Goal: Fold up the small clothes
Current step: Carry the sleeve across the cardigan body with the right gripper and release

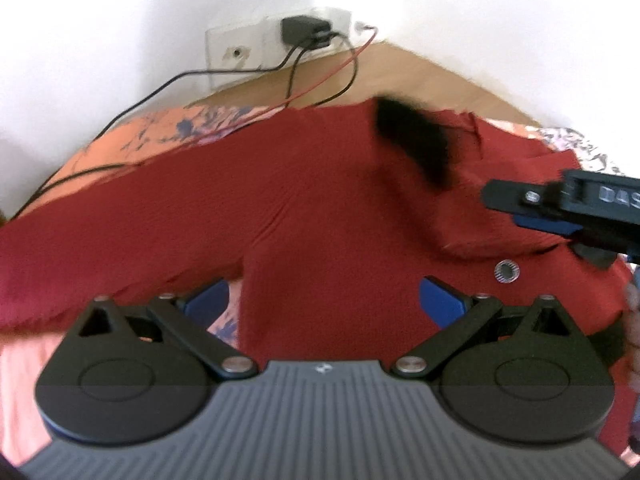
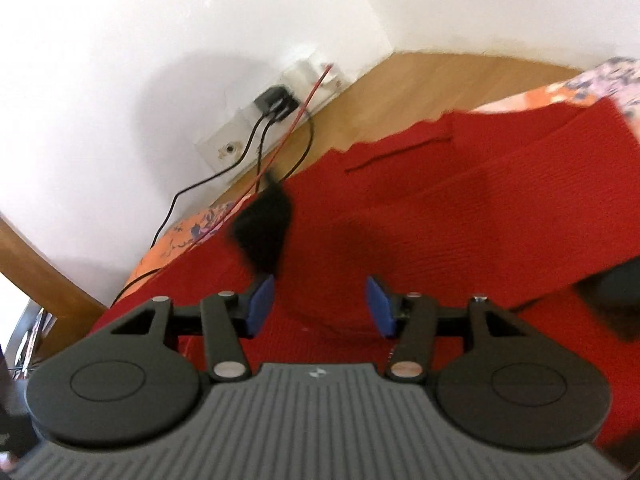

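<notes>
Spread across the orange floral bedspread (image 1: 100,148) is the thing to fold, a red knit garment (image 1: 320,208), looks like a small ribbed sweater, lying mostly flat with a sleeve running off to one side. My guess is it's light, soft and floppy, a bit stretchy, so it'll sag and bunch unless you pinch it at an edge: hem corners, the cuff or the shoulder seam look like the best spots. A black furry patch (image 2: 264,232) sits up near the far edge, can't tell what it is.

Left gripper (image 1: 324,300) hovers low over the knit, jaws wide apart, nothing in them. Right gripper (image 2: 320,304) is also parted and empty, right above the fabric.

Containers: none anywhere in view, just a wall socket (image 1: 308,32) with cables.
</notes>
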{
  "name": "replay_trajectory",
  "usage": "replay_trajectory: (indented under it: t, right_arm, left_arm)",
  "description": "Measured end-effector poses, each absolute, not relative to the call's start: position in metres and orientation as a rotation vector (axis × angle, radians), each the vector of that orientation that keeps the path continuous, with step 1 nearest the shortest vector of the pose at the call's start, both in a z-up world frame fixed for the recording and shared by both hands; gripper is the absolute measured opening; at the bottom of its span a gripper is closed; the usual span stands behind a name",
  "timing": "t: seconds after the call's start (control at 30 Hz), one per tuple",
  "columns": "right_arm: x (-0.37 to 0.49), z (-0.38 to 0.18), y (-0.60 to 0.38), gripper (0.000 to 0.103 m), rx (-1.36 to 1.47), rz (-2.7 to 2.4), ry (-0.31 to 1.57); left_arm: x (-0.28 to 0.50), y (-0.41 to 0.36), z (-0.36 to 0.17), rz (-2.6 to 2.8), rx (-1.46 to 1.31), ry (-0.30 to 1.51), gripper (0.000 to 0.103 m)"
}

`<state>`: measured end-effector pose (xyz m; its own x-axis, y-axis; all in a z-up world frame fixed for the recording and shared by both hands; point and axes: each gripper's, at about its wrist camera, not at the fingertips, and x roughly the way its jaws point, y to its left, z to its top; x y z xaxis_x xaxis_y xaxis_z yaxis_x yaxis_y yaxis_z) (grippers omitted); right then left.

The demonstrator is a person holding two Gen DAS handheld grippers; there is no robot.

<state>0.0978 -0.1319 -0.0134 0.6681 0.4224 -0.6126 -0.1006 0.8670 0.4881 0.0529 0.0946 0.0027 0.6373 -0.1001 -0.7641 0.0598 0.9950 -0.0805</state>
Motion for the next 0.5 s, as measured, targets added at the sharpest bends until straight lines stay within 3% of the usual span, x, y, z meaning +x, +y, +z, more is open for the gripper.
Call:
replay_trajectory:
  t: [0.5]
  right_arm:
    - [0.068, 0.005, -0.257, 0.067, 0.459, 0.101, 0.76]
  left_arm:
    - [0.097, 0.071, -0.002, -0.035, -0.018, 0.84, 0.103]
